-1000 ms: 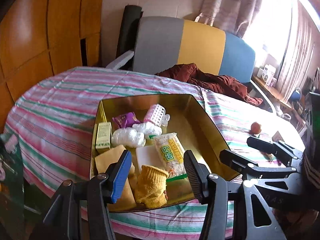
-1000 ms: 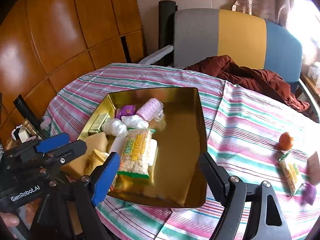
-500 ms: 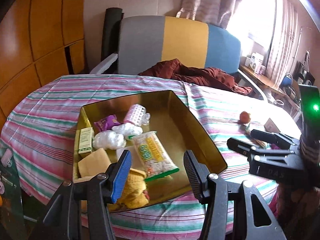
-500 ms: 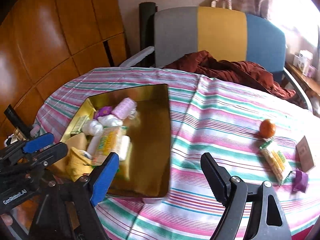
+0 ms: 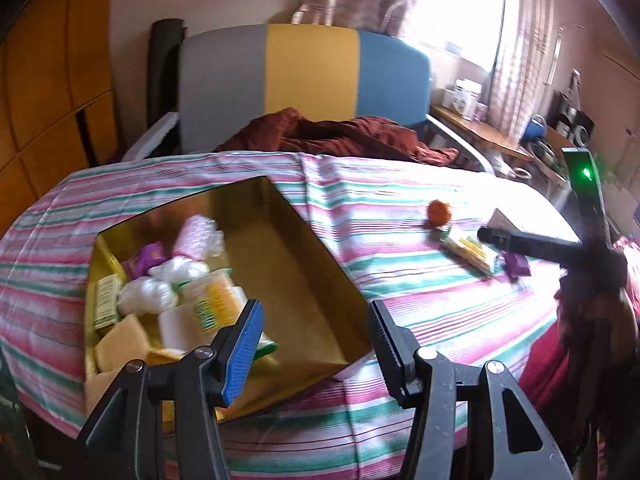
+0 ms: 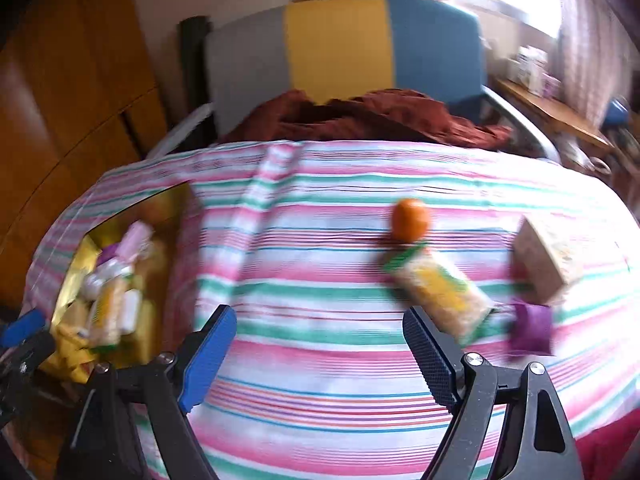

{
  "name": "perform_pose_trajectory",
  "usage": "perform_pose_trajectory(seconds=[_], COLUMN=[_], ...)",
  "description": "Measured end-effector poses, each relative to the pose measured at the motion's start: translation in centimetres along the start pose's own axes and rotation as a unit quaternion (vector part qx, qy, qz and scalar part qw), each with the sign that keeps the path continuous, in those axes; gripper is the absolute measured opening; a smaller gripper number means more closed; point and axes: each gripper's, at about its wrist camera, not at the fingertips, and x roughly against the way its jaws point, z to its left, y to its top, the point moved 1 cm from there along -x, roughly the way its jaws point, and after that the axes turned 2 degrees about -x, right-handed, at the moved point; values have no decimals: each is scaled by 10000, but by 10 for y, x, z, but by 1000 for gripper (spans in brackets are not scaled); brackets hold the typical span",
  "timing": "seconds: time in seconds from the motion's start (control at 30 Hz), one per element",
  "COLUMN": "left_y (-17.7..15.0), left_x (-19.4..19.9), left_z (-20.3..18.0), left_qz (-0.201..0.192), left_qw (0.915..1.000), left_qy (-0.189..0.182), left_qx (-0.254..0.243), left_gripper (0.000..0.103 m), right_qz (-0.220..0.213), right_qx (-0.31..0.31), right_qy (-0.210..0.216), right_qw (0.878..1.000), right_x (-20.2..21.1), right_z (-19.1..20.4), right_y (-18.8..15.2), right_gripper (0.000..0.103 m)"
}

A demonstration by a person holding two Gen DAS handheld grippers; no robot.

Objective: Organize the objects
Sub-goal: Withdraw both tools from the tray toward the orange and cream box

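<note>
A gold tin box [image 5: 304,280] [image 6: 164,216] sits on the striped tablecloth, holding several snack packs and small items at its left side. My left gripper [image 5: 316,332] is open and empty over the box's near edge. My right gripper [image 6: 320,340] is open and empty above bare cloth. To its right lie an orange [image 6: 410,218] [image 5: 440,213], a yellow snack pack [image 6: 440,294] [image 5: 468,249], a purple packet [image 6: 530,328] and a small beige box [image 6: 546,256]. The right gripper [image 5: 496,236] also shows in the left wrist view, near the snack pack.
A grey, yellow and blue chair [image 5: 304,80] stands behind the table with a dark red cloth [image 5: 340,136] on it. Wooden cabinets [image 5: 48,92] line the left. A cluttered shelf [image 5: 500,132] is at the back right.
Both grippers have swung right. The right gripper has left the box and now faces the loose items on the cloth. Both stay open and empty.
</note>
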Motion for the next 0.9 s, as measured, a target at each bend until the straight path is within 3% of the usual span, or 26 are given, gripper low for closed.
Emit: perform_pose_trajectory(seconds=[0.2, 0.43, 0.7, 0.9], left_y=[9, 21, 38, 48], left_x=[-12, -34, -79, -127], left_z=[-31, -68, -117, -151], left_qz=[123, 394, 860, 1324], left_qw=[9990, 9954, 9887, 9805], left_qy=[-330, -701, -1074, -1396], left_qx=[-272, -529, -591, -401], left_gripper=[55, 55, 55, 55], right_qz=[-178, -253, -175, -137], right_qx=[-694, -1455, -2415, -2604], right_qy=[-694, -1519, -1133, -921], right_qw=[9950, 9773, 9636, 9610], right_x=[9, 4, -20, -24], right_z=[-84, -178, -239, -241], right_y=[26, 46, 43, 39], right_gripper=[87, 93, 93, 95])
